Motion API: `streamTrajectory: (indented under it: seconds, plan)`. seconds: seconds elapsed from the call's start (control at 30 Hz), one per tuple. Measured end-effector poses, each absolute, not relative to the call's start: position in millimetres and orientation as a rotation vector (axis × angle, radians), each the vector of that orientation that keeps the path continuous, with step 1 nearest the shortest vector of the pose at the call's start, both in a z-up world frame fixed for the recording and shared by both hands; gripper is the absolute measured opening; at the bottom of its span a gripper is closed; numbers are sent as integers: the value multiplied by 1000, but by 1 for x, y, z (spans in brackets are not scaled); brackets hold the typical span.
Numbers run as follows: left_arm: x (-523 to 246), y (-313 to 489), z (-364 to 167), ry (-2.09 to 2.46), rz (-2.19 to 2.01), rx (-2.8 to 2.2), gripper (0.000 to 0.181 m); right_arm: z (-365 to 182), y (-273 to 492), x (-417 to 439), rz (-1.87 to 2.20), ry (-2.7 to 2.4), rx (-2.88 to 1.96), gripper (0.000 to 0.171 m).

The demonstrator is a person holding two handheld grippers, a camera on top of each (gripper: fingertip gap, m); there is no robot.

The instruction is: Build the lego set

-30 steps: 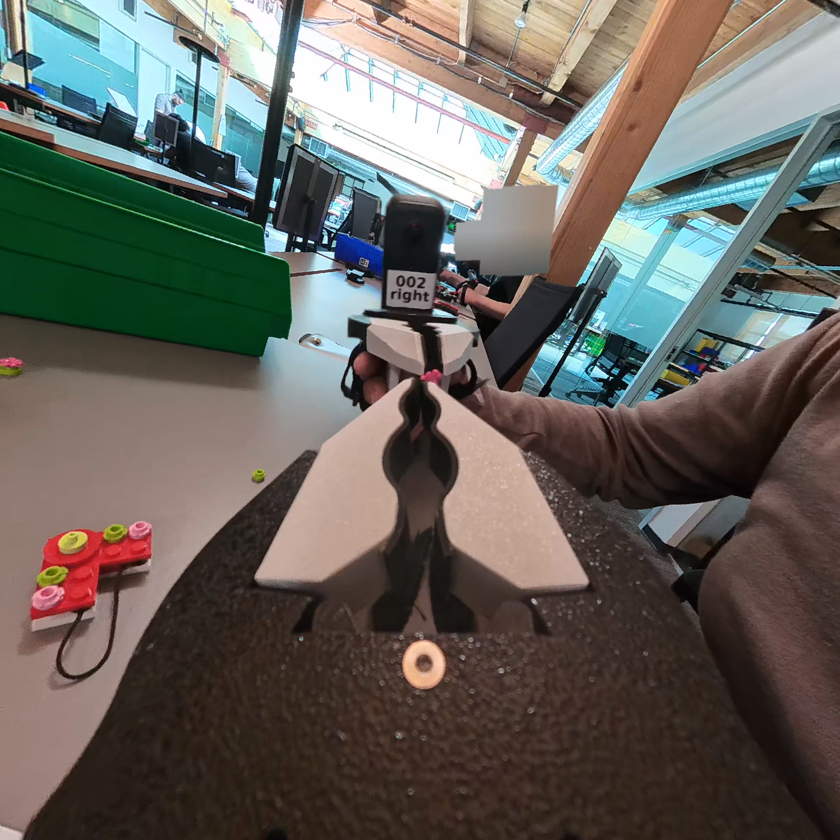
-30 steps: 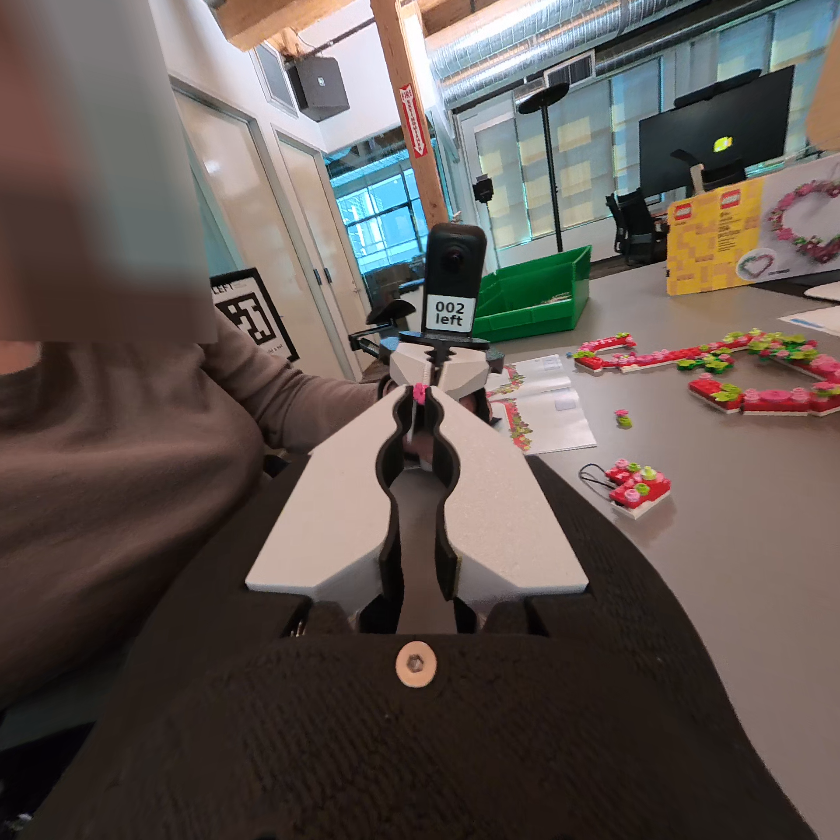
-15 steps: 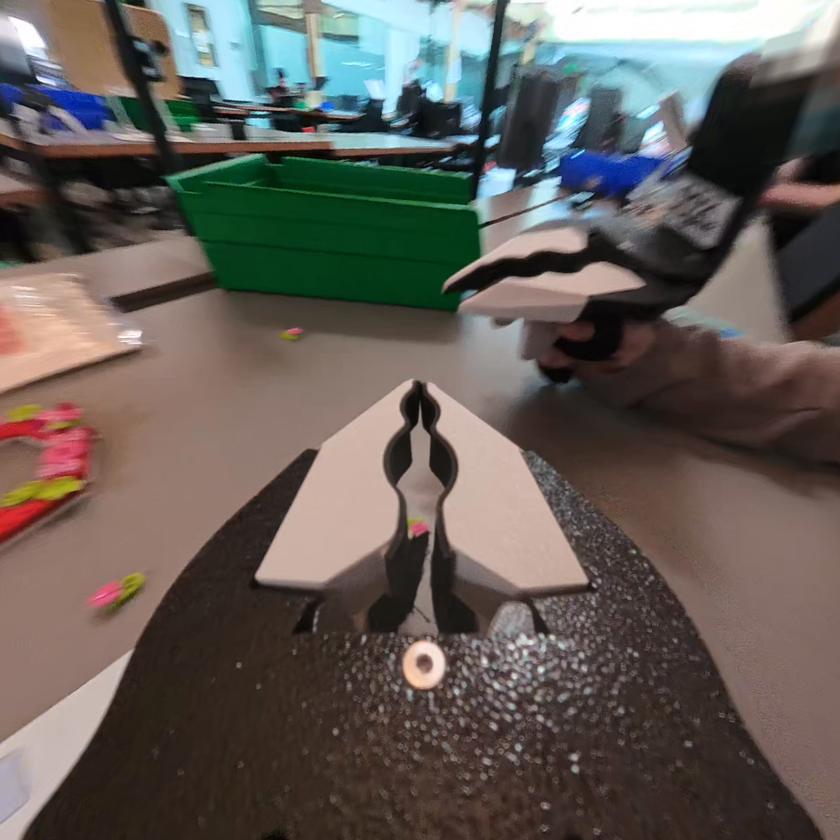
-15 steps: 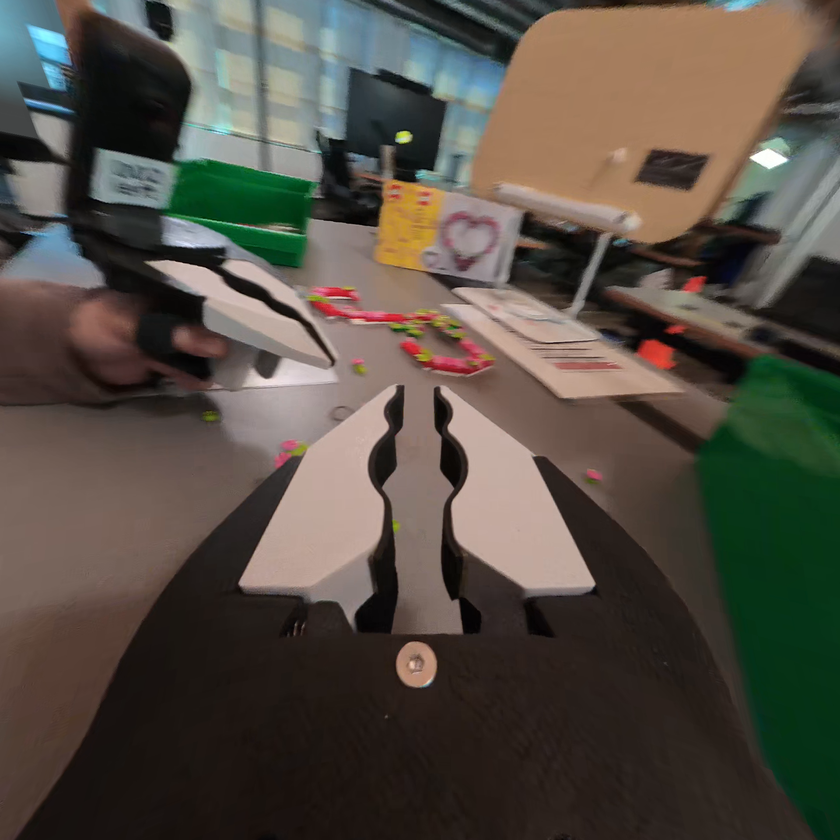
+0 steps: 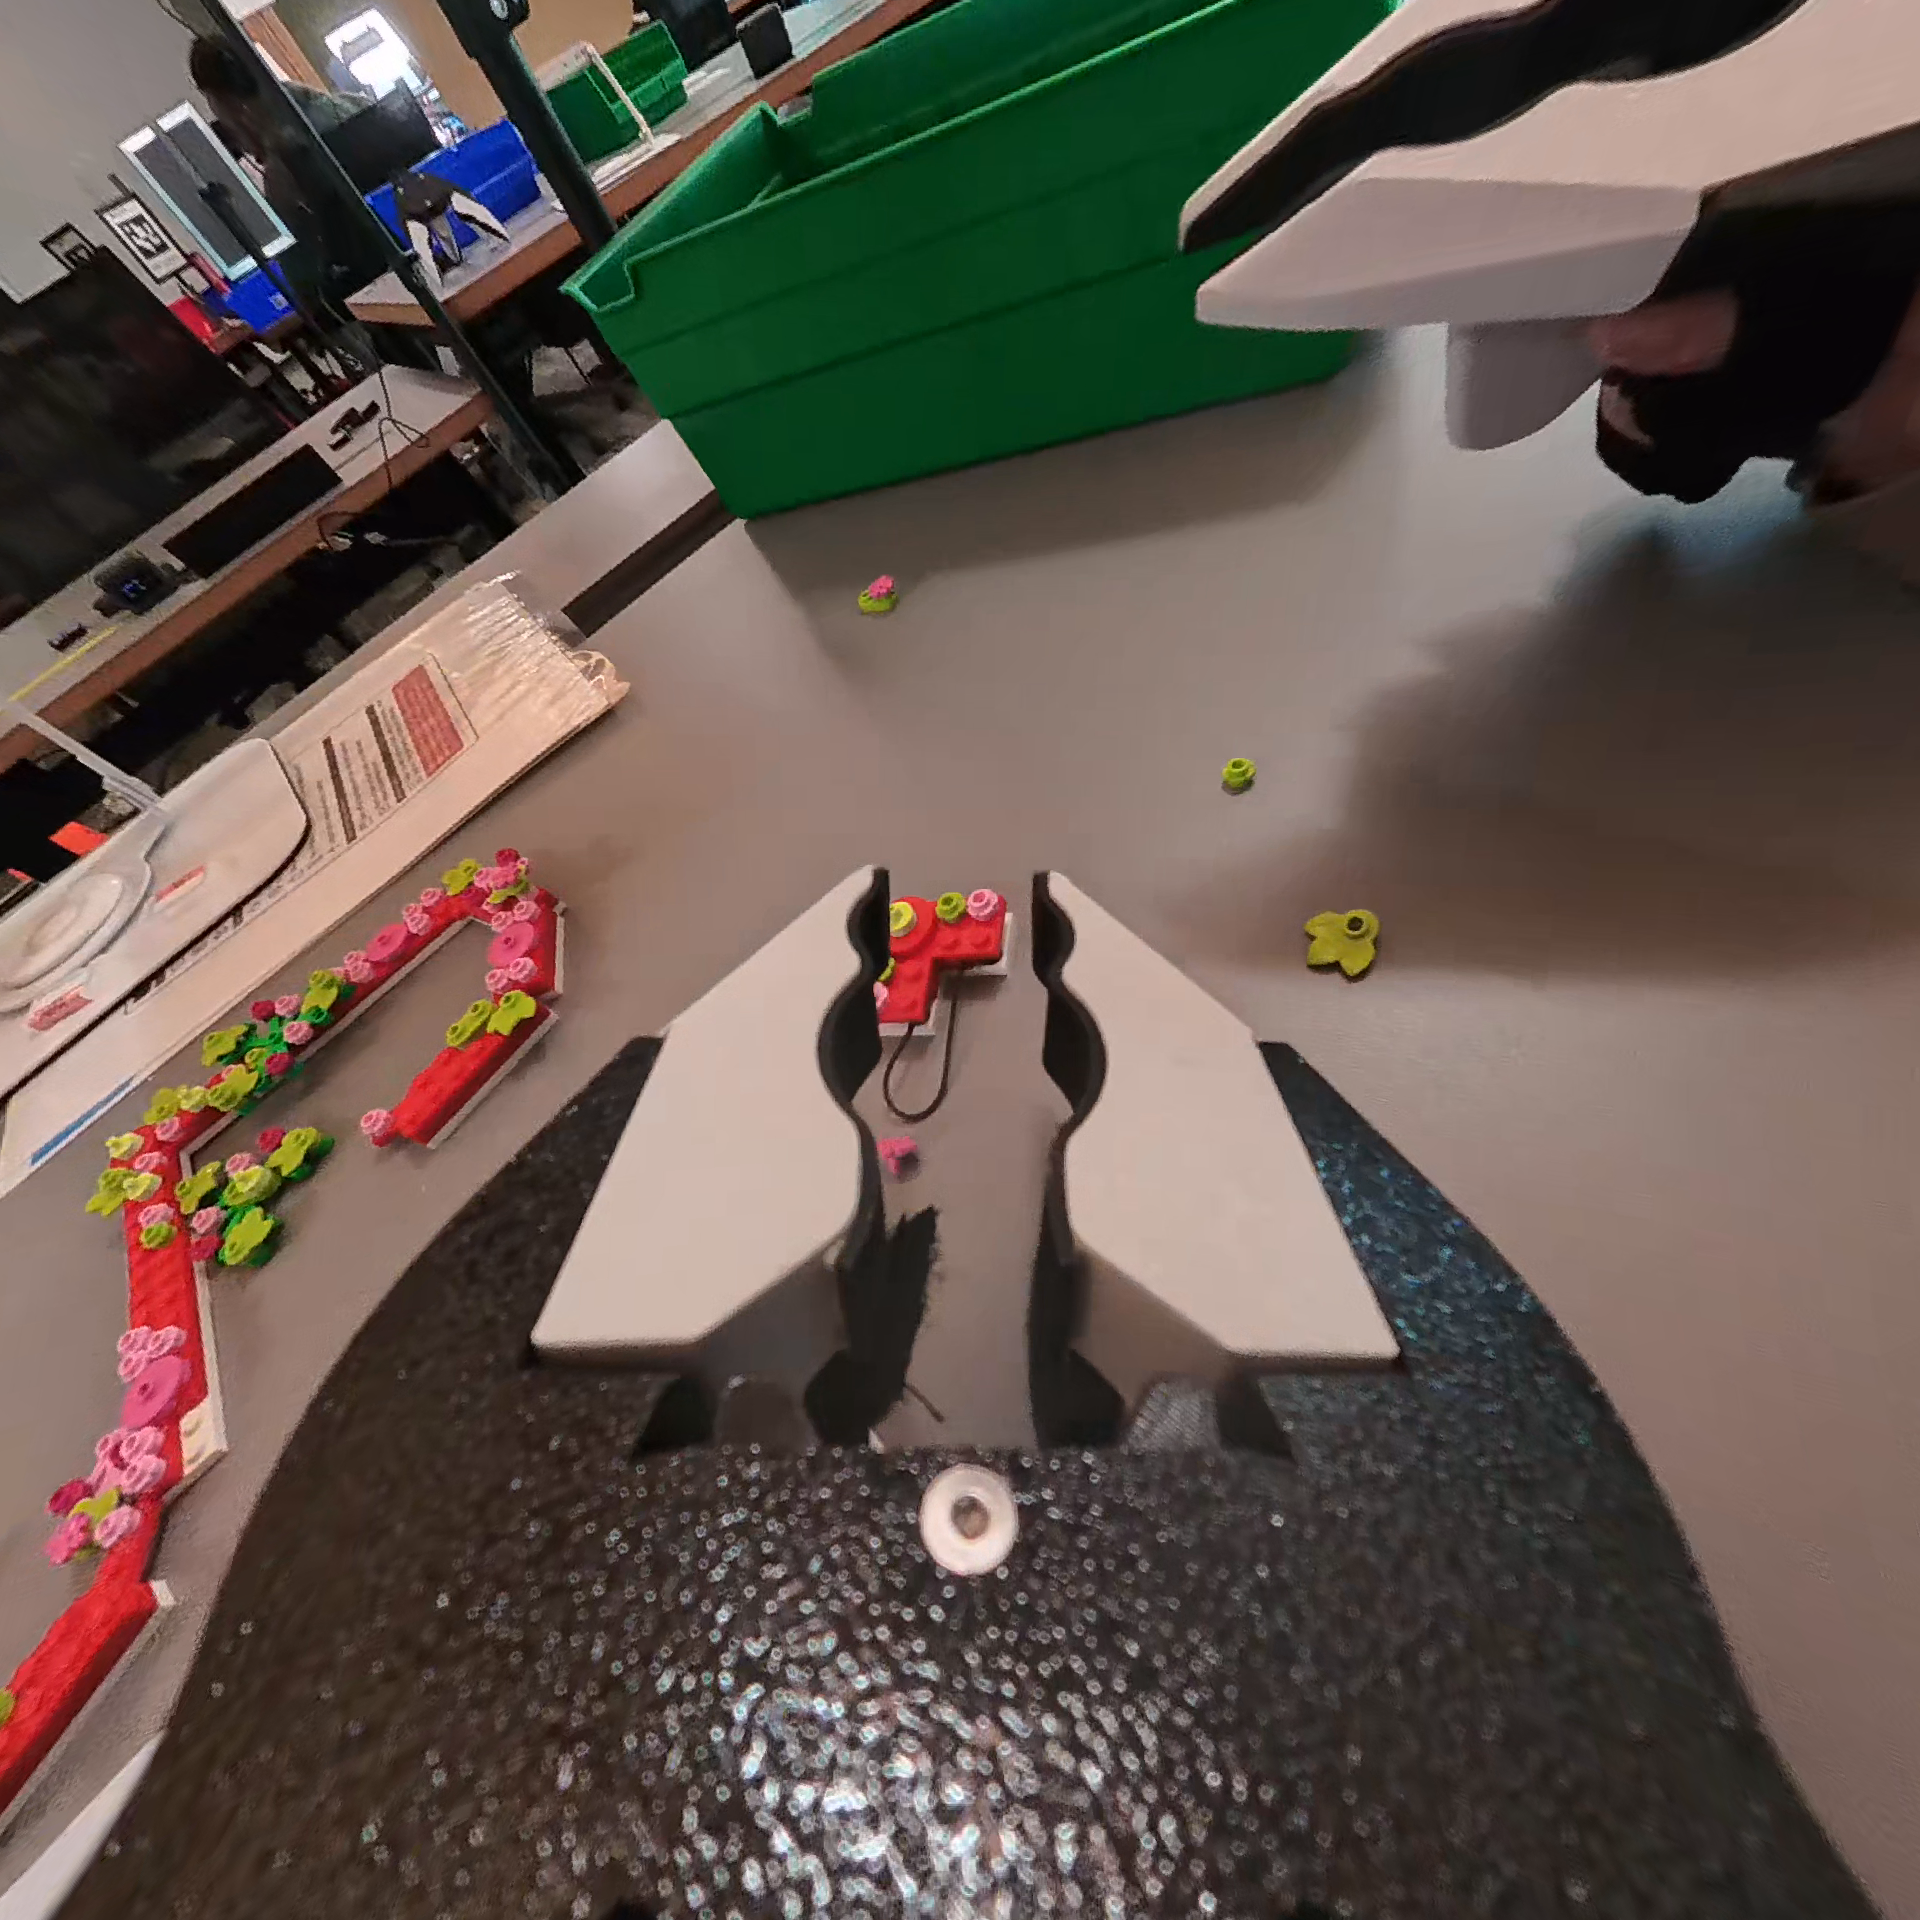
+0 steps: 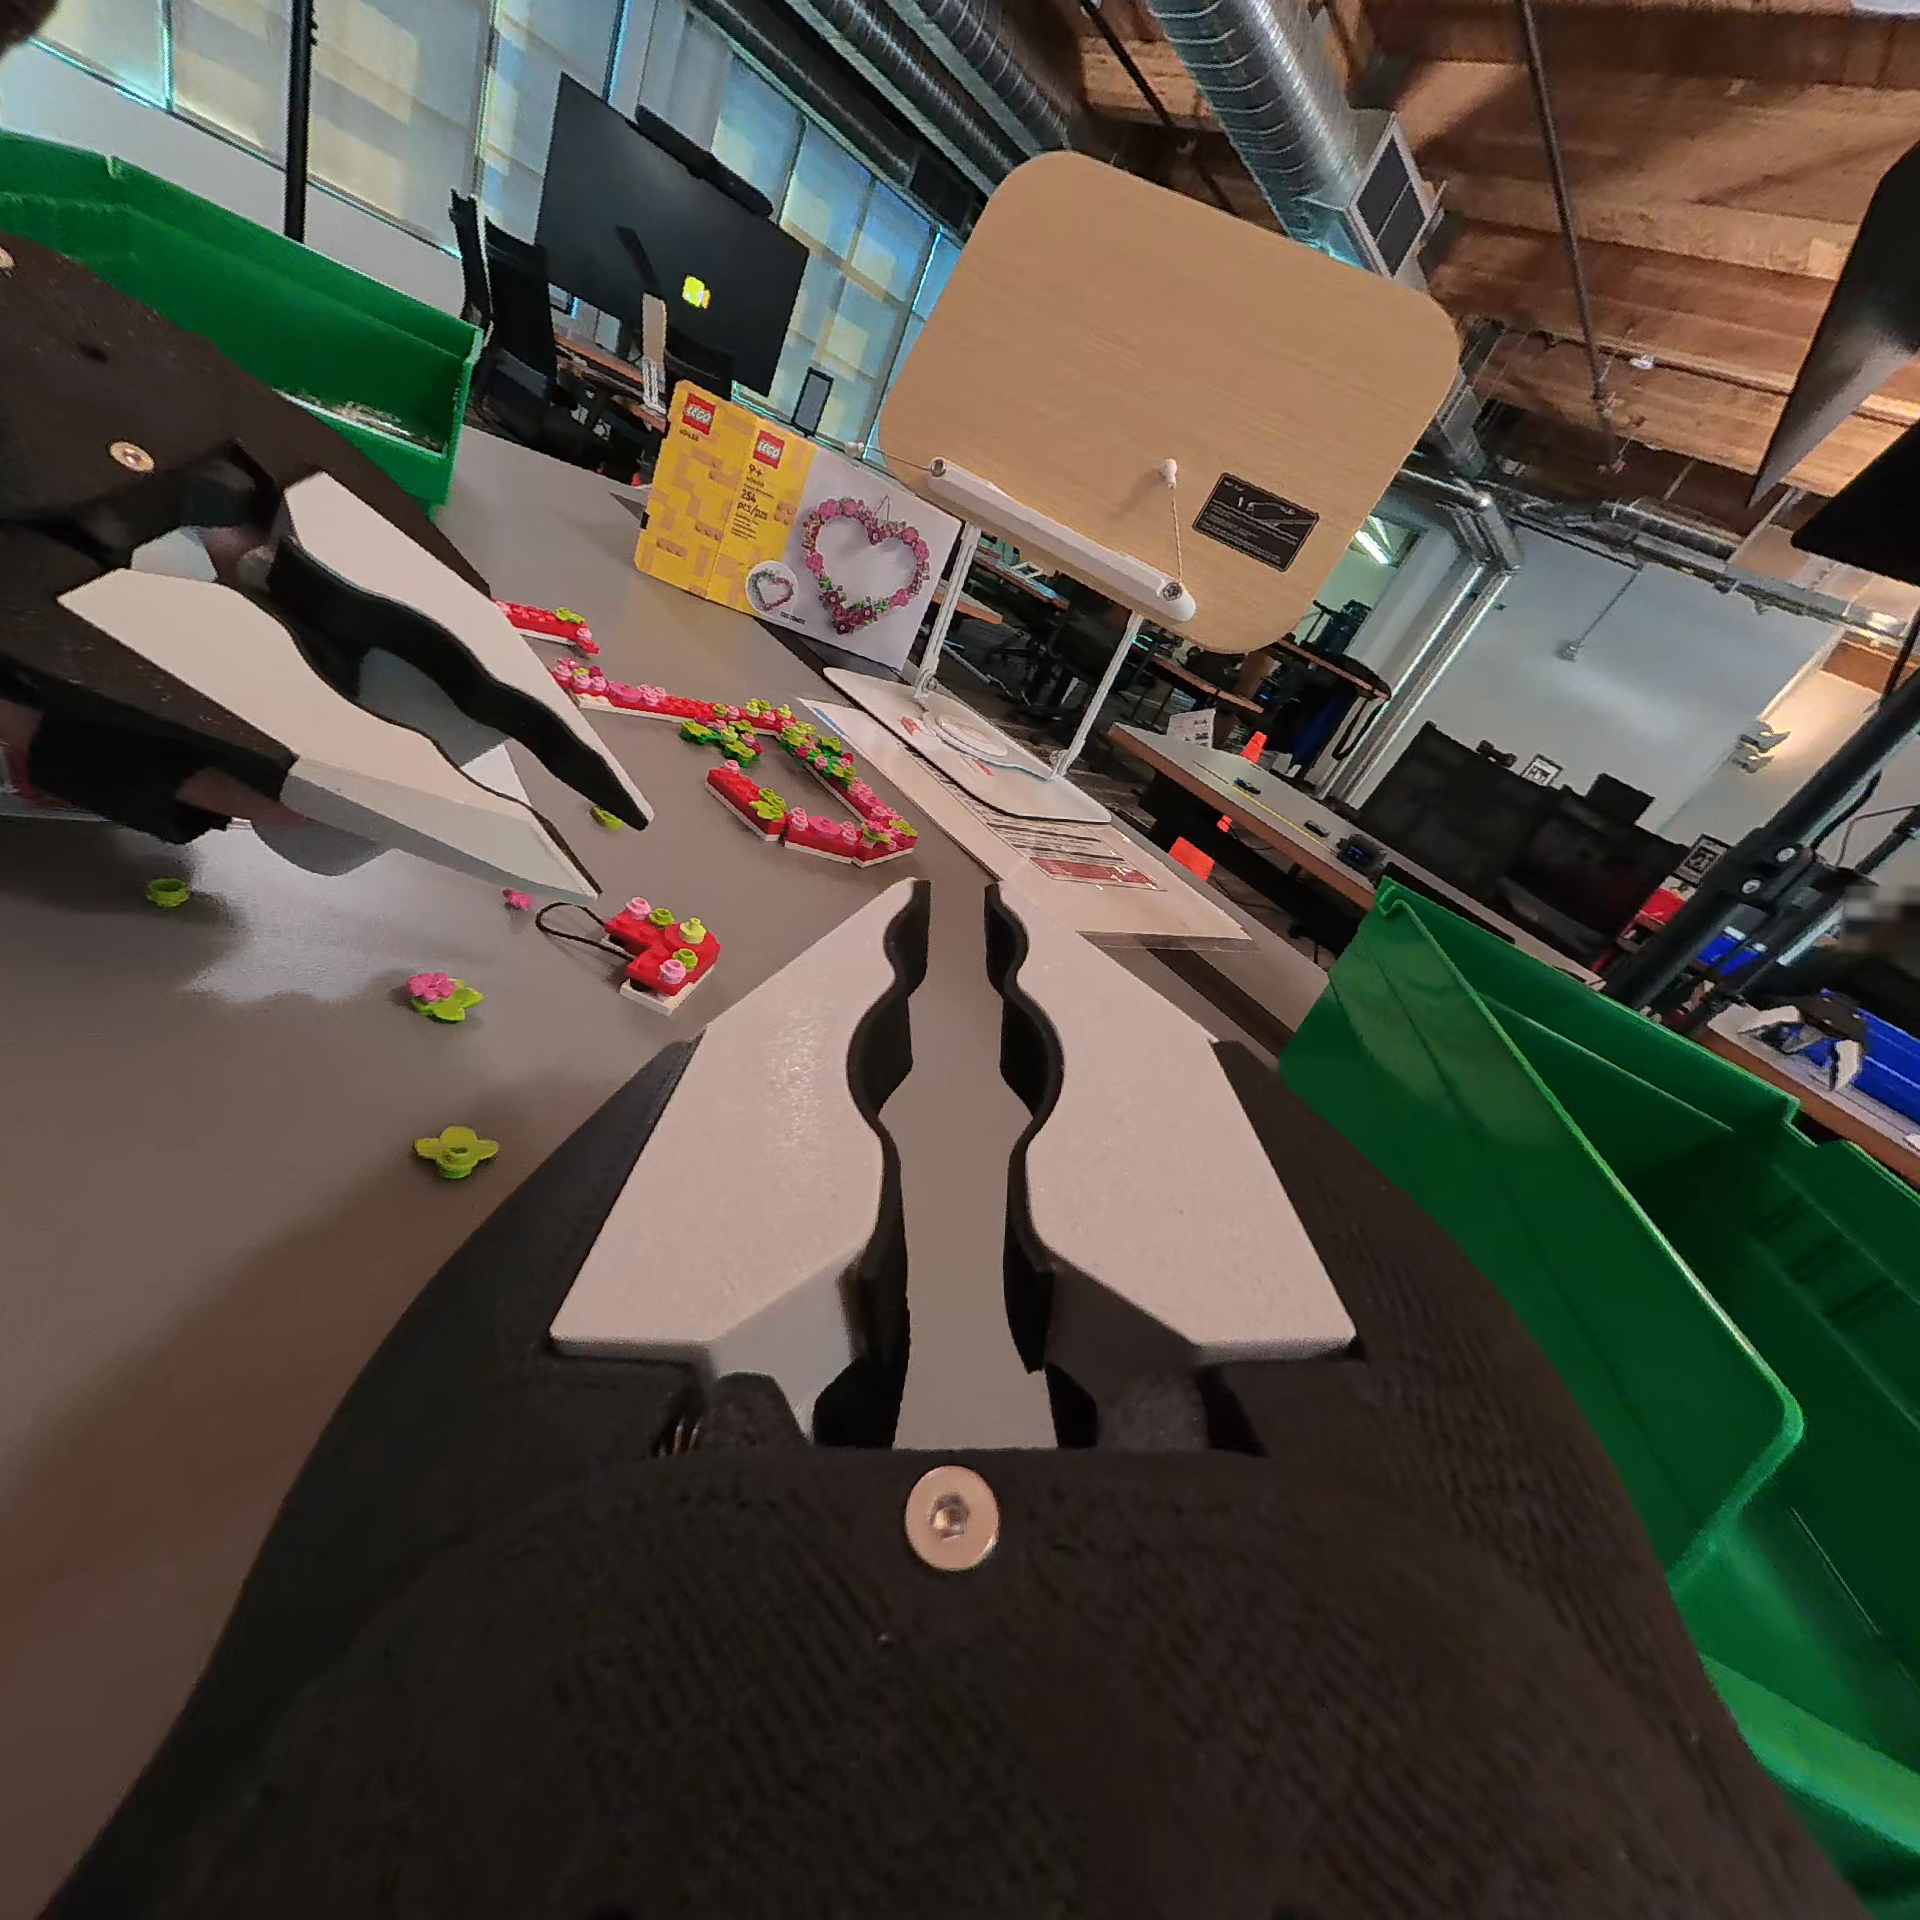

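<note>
My left gripper (image 5: 961, 894) is open and empty, low over the grey table. Between its fingers lie a small red lego piece with a black cord loop (image 5: 940, 956) and a tiny pink piece (image 5: 899, 1153). In the right wrist view the left gripper (image 6: 613, 852) hovers by that red piece (image 6: 665, 951) and the pink piece (image 6: 516, 899). My right gripper (image 6: 956, 899) is open a little and empty, above the table. It also shows at the top right of the left wrist view (image 5: 1195, 265). Red heart sections with pink and green flowers (image 5: 478, 987) (image 6: 810, 810) lie to the left.
Loose pieces lie about: a green leaf (image 5: 1343, 938) (image 6: 457, 1148), a green stud (image 5: 1237, 772), a pink flower on a leaf (image 6: 442, 992). Green bins (image 5: 935, 260) (image 6: 1558, 1195) stand at the table's far side. A lego box (image 6: 727, 499), a wooden book stand (image 6: 1143, 395) and instruction sheets (image 5: 395, 748) stand nearby. The gap from one gripper's tips to the other's is roughly 11 cm.
The grippers were tip to tip in the air around a tiny pink piece. They have parted and swung down to the table. The left gripper has opened; a pink piece lies under it.
</note>
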State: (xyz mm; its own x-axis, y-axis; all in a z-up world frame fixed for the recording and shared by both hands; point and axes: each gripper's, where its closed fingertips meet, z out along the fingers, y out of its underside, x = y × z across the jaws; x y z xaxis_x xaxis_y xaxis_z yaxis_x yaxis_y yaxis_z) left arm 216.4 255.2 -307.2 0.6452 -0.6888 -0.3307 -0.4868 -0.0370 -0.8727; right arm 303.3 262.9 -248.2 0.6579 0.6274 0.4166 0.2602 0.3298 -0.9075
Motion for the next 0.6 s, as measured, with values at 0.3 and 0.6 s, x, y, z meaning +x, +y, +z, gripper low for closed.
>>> streamTrajectory:
  seconds: [0.3, 0.6]
  plan:
    - [213, 255, -306, 936, -324, -1729, 26, -252, 262, 299, 308, -907, -1260, 8]
    - [199, 242, -302, 964, -692, -1843, 25, -302, 232, 263, 502, -1302, -1453, 6]
